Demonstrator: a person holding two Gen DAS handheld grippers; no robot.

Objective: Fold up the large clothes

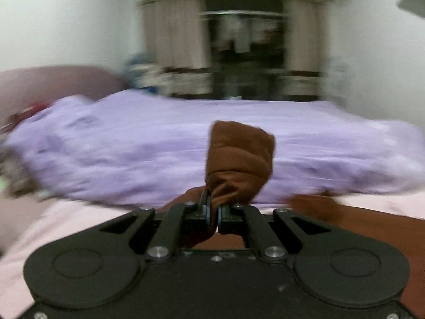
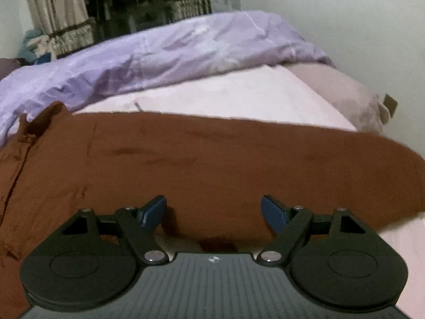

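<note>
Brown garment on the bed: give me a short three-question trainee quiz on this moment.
1. True or false: the left gripper has its fingers shut on a bunch of the brown garment.
2. The right gripper is: A) shut on the garment, B) open above the garment, C) gripping the purple duvet.
3. Fill in: the garment lies on a pale ____ sheet.

Key: 1 true; 2 B; 3 pink.
</note>
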